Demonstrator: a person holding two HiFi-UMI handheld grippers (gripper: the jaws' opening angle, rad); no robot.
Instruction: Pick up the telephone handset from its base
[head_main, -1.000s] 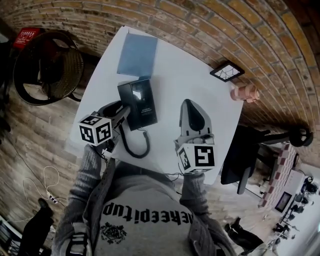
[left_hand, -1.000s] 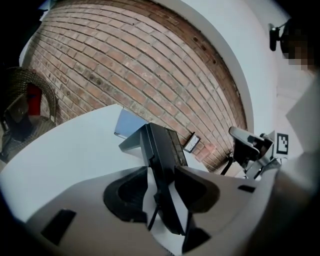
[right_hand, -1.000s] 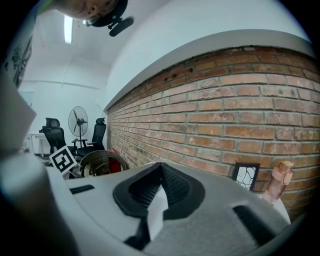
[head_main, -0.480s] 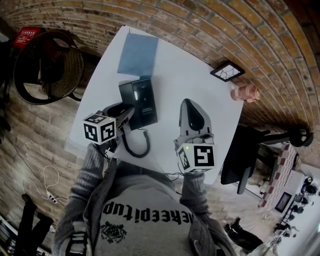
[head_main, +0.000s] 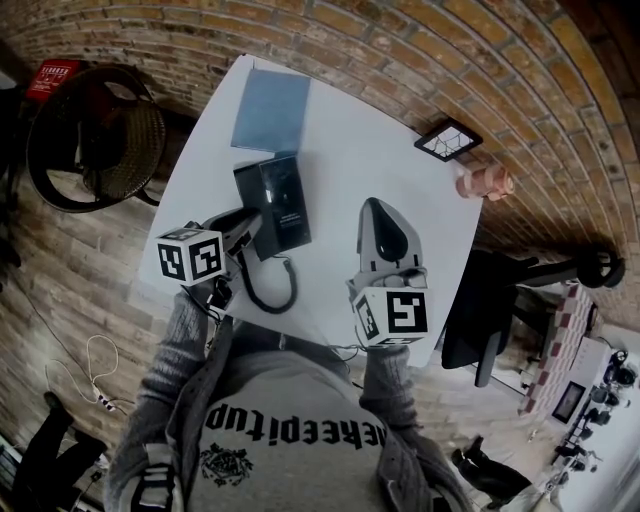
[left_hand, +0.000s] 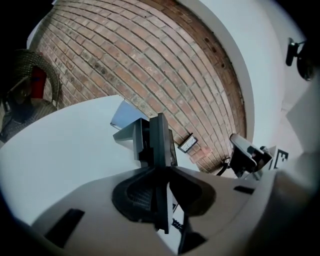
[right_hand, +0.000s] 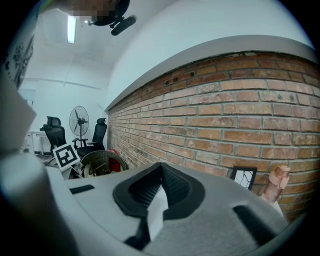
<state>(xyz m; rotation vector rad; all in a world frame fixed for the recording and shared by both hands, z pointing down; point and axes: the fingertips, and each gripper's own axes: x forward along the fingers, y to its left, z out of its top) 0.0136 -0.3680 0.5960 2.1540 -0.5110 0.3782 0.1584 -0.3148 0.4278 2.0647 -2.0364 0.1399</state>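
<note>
A black telephone base (head_main: 283, 203) stands on the white table (head_main: 350, 150), with its coiled cord (head_main: 272, 296) looping toward me. The handset (head_main: 224, 219) lies along the base's left side. My left gripper (head_main: 250, 223) reaches onto it from the near left. In the left gripper view the handset (left_hand: 161, 137) stands edge-on as a dark slab between the jaws of the left gripper (left_hand: 162, 172), which are closing with their pads against it. My right gripper (head_main: 378, 206) rests apart at the table's right, and the right gripper (right_hand: 161, 172) is shut on nothing.
A blue-grey folder (head_main: 270, 108) lies beyond the phone. A small framed picture (head_main: 448, 140) and a pinkish bottle (head_main: 487, 184) sit at the table's far right edge by the brick wall. A wicker chair (head_main: 95, 135) stands left, and a dark office chair (head_main: 490, 310) right.
The left gripper has rolled slightly and its marker cube has shifted a little to the left. The phone and the right gripper have stayed where they were.
</note>
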